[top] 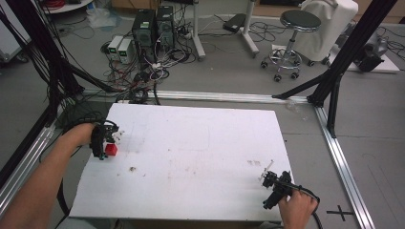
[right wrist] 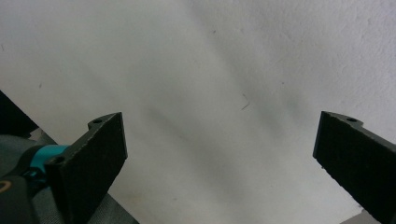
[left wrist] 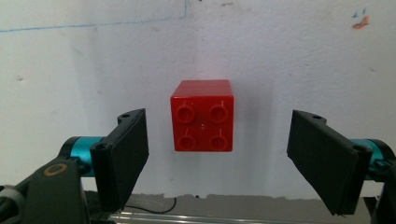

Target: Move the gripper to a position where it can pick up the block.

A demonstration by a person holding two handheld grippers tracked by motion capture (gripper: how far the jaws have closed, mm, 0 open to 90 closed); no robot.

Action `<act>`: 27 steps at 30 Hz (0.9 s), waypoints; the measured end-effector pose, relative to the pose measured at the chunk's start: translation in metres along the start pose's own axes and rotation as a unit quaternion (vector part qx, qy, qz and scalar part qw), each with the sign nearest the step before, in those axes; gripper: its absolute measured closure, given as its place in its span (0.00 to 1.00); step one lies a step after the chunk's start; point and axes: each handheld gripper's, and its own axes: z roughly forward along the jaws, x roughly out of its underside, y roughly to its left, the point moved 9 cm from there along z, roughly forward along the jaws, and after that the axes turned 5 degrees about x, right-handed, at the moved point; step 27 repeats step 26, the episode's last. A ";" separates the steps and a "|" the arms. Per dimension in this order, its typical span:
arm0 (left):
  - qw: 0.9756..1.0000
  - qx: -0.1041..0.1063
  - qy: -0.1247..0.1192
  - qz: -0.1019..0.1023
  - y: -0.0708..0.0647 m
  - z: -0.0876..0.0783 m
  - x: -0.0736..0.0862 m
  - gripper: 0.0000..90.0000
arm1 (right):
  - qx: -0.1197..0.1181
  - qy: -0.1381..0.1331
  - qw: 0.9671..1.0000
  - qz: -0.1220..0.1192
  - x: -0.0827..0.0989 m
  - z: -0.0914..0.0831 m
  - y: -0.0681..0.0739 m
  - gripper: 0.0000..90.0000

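Straddling the red brick (left wrist: 202, 115) (four studs visible), left tongs (left wrist: 217, 156) gape.

Beyond your white table (top: 200, 143) you have two black computer towers (top: 154, 26) standing on the grey floor amid tangled cables (top: 143, 71). A round black stool (top: 291, 38) on castors stands to their right, near black frame struts (top: 344, 57). A silver rail (top: 224, 97) runs just behind the table's far edge.

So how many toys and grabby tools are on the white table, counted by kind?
Red brick: 1
Grippers: 2, the left gripper open around the brick and the right gripper open over bare table
Total: 3
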 end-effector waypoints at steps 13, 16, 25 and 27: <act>1.000 0.011 0.005 0.010 0.005 0.018 0.002 0.23 | 0.001 0.006 1.000 -0.005 0.000 0.001 0.001 0.02; 1.000 0.011 0.006 0.011 0.006 0.021 0.004 0.23 | 0.001 0.007 1.000 -0.004 0.000 0.001 0.001 0.02; 1.000 0.013 0.003 0.008 0.006 0.021 0.004 0.24 | 0.001 0.008 1.000 -0.006 -0.001 0.001 0.002 0.02; 1.000 0.011 0.001 0.009 0.006 0.019 0.004 0.24 | 0.001 0.006 1.000 -0.008 -0.002 0.001 0.002 0.02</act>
